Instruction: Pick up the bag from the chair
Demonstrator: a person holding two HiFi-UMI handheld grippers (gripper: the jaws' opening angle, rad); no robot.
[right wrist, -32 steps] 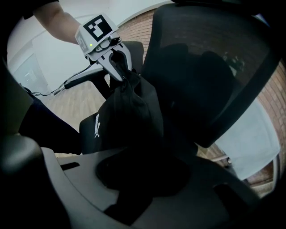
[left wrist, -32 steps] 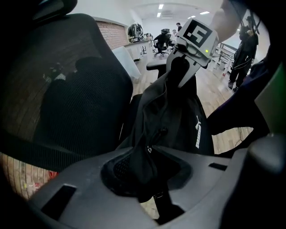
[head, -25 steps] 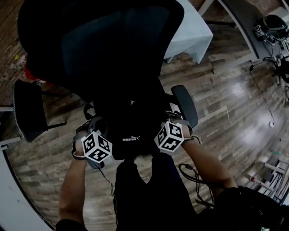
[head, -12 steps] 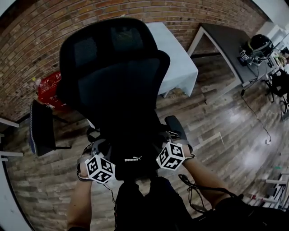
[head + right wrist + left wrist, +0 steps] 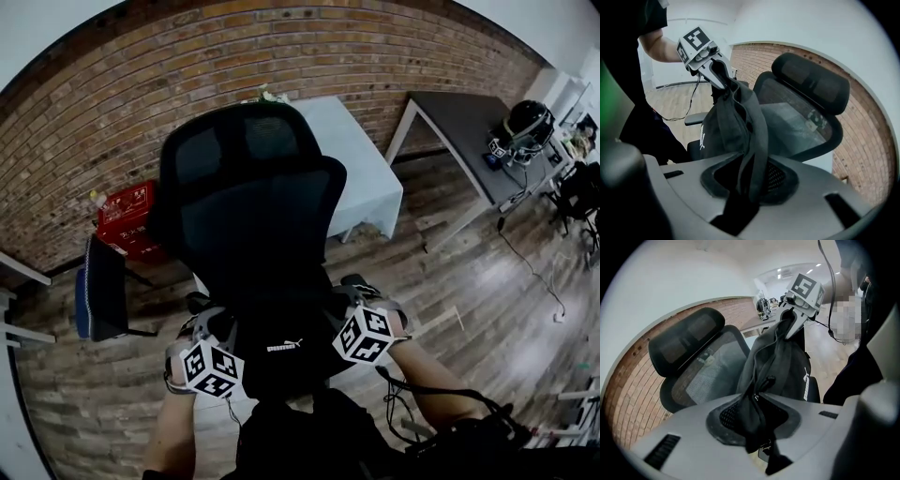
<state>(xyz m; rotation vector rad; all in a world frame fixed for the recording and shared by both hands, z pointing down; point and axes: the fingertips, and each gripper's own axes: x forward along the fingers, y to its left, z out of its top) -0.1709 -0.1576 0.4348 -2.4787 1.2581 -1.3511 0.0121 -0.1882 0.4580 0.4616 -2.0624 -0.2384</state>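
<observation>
**Bag slung between two grippers over the chair**

Left gripper (image 5: 753, 430) is clamped on a fold of the black bag (image 5: 281, 352), and right gripper (image 5: 746, 185) pinches the opposite top corner! The bag hangs above the front edge of the chair (image 5: 253, 216) seat, top up, long axis running gripper to gripper. Danger: these thin fabric pinches could slip, or the sagging body could snag the armrest (image 5: 356, 281).

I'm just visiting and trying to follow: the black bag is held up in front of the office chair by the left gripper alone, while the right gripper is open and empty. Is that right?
Not quite. The right gripper is shut on the bag too, as the right gripper view shows. The rest holds: the left gripper grips it, in front of the office chair.
</observation>
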